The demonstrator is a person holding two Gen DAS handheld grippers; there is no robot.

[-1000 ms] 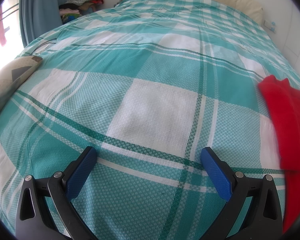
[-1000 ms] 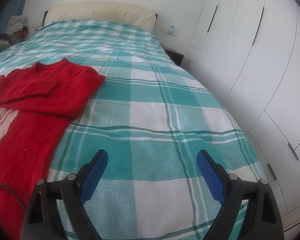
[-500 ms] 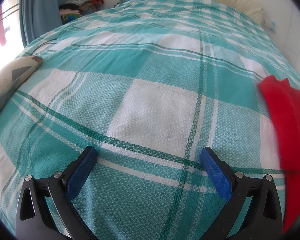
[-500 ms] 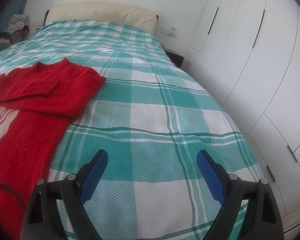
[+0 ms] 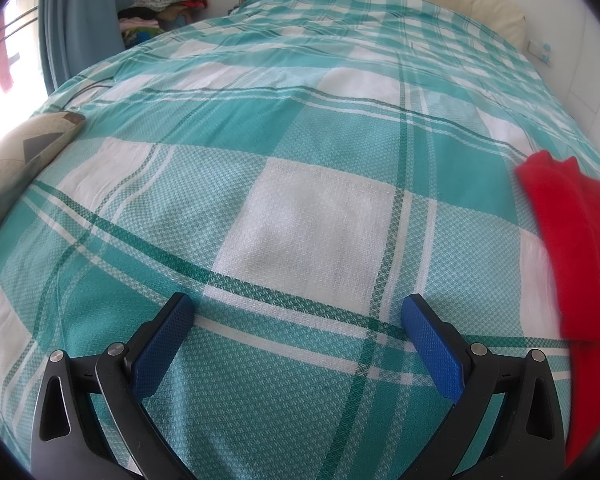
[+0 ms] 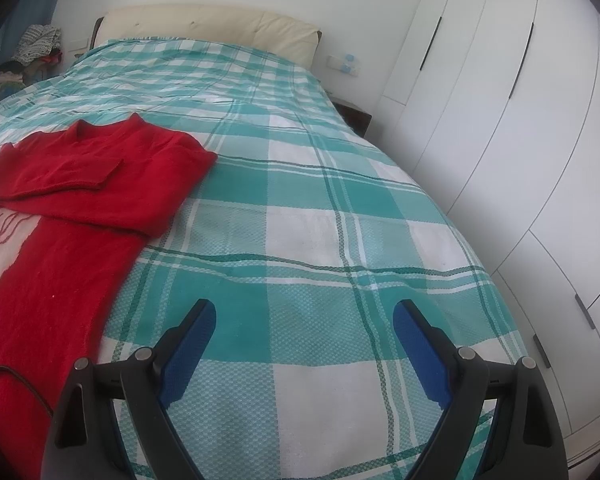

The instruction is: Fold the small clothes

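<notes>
White wardrobes (image 6: 500,120) are seen right of the bed (image 6: 320,208); the red sweater (image 6: 80,184) lies at its left. Both grippers' fingers (image 5: 162,350) (image 6: 420,354) are spread, holding nothing.

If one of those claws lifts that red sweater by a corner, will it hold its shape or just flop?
The red sweater would probably flop: it is a soft knit lying flat on the plaid bedspread, its sleeve already folded limply across the chest. It likely drapes and stretches under its own weight. The fuzzy surface should grip rather than slip.
</notes>
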